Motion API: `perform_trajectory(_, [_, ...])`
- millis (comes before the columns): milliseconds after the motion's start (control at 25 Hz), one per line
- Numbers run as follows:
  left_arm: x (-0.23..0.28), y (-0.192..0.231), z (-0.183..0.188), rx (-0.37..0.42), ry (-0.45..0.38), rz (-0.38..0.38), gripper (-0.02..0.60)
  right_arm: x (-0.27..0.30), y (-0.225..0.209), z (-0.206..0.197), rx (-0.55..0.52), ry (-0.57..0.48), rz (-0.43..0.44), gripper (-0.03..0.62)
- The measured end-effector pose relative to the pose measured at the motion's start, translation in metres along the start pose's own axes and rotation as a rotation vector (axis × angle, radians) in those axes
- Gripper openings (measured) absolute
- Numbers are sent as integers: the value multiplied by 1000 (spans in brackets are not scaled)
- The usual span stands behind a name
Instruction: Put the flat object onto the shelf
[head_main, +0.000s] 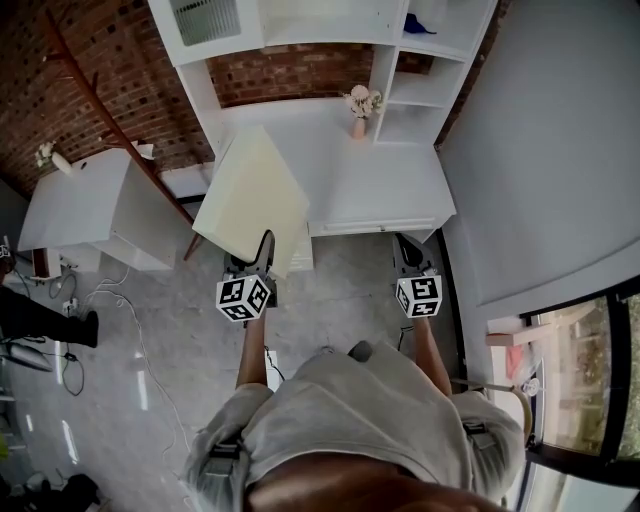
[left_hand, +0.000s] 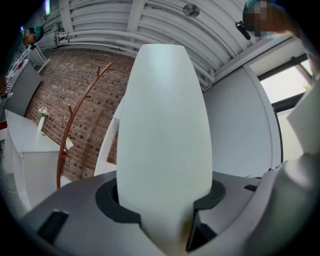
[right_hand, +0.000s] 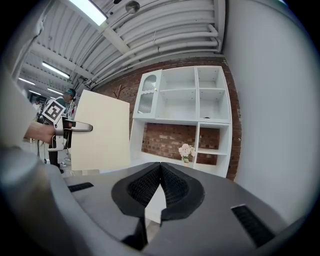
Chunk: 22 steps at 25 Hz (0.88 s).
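A cream flat board (head_main: 255, 195) is held upright by its lower edge in my left gripper (head_main: 265, 245), which is shut on it. In the left gripper view the board (left_hand: 162, 130) rises between the jaws and hides most of what lies ahead. My right gripper (head_main: 405, 245) points at the white shelf unit (head_main: 400, 90); its jaws (right_hand: 160, 167) meet with nothing between them. From the right gripper view the board (right_hand: 102, 132) and left gripper (right_hand: 75, 127) show at the left, short of the shelf unit (right_hand: 180, 100).
A small vase of flowers (head_main: 360, 105) stands on the shelf unit's desk-level surface. A white cabinet (head_main: 85, 205) sits to the left, with a brown coat rack (left_hand: 75, 125) by the brick wall. A grey wall (head_main: 550, 150) runs along the right. Cables (head_main: 110, 300) lie on the floor.
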<state>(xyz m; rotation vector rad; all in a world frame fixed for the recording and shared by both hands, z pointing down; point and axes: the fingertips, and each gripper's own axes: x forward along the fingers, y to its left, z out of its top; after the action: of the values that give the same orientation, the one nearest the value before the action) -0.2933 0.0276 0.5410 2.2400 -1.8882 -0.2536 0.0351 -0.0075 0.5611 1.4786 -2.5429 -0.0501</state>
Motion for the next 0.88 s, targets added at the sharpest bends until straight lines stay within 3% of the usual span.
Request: perform_trajectory(880, [65, 0, -16, -2, 22, -6, 270, 55, -30, -24, 13, 35, 31, 29])
